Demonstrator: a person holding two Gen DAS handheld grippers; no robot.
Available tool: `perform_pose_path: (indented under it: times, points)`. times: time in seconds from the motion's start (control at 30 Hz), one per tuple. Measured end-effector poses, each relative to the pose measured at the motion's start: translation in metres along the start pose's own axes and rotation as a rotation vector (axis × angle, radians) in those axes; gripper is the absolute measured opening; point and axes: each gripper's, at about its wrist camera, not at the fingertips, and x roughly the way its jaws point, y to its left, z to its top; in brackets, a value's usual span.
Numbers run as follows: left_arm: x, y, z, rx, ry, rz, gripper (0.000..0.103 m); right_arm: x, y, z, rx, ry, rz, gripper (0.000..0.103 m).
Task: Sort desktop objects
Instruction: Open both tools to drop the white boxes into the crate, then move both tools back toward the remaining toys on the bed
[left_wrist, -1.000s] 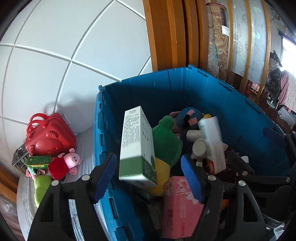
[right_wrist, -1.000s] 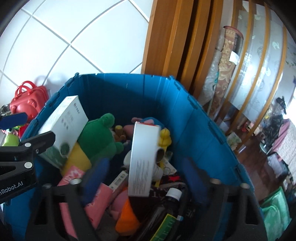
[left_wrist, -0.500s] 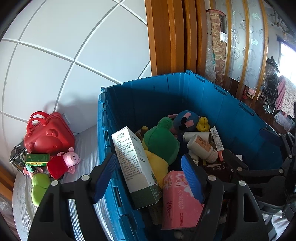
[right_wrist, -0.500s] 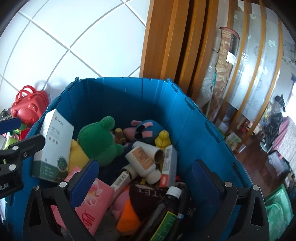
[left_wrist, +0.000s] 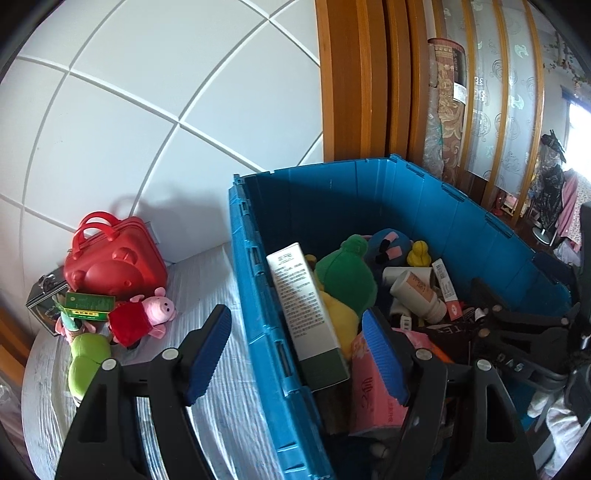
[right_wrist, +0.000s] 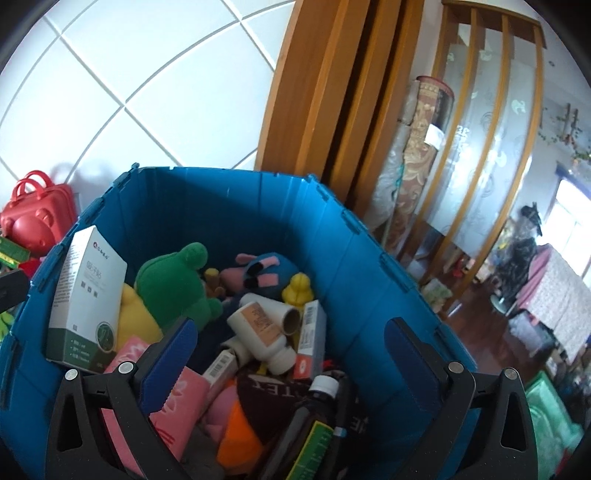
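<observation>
A blue crate (left_wrist: 258, 295) (right_wrist: 369, 266) holds a white-and-green box (left_wrist: 306, 314) (right_wrist: 88, 302) leaning on its left wall, a green plush frog (left_wrist: 347, 273) (right_wrist: 173, 284), a white bottle (left_wrist: 417, 295) (right_wrist: 262, 332), a pink tissue pack (left_wrist: 369, 391) and more. My left gripper (left_wrist: 295, 350) is open and empty above the crate's left wall. My right gripper (right_wrist: 288, 354) is open and empty above the crate. On the desk left of the crate lie a red bear case (left_wrist: 114, 262), a pig plush (left_wrist: 147, 317) and a green box (left_wrist: 88, 306).
A white tiled wall (left_wrist: 147, 129) stands behind the desk. A wooden door frame (left_wrist: 354, 81) and a rolled carpet (right_wrist: 417, 147) stand behind the crate. A green toy (left_wrist: 88, 362) and a dark tin (left_wrist: 44, 302) lie at the desk's left edge.
The white-and-green box left my left gripper and settled against the crate's left wall. The small white carton left my right gripper and lies among the items. Both grippers have pulled back.
</observation>
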Motion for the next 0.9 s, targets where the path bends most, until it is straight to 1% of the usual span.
perform_pose_path:
  times: [0.1,0.2,0.3,0.4,0.5,0.67,0.9]
  points:
    - [-0.009,0.008,-0.004,-0.011,-0.025,0.003,0.073,-0.01,-0.008,-0.003,0.059,-0.018,0.019,0.103]
    - [-0.023,0.02,-0.007,-0.019,-0.08,0.026,0.073,-0.024,-0.01,-0.006,0.131,-0.028,0.14,0.103]
    - [-0.036,0.035,-0.009,-0.04,-0.116,0.017,0.074,-0.043,0.003,-0.006,0.108,-0.07,0.14,0.103]
    - [-0.049,0.053,-0.012,-0.063,-0.155,0.018,0.075,-0.059,0.021,-0.003,0.073,-0.102,0.134,0.103]
    - [-0.057,0.072,-0.017,-0.075,-0.174,0.029,0.075,-0.069,0.039,0.0,0.057,-0.117,0.15,0.103]
    - [-0.07,0.108,-0.03,-0.085,-0.21,0.083,0.075,-0.088,0.078,0.004,0.025,-0.14,0.193,0.103]
    - [-0.068,0.17,-0.052,-0.119,-0.183,0.115,0.075,-0.107,0.144,0.006,-0.04,-0.145,0.252,0.103]
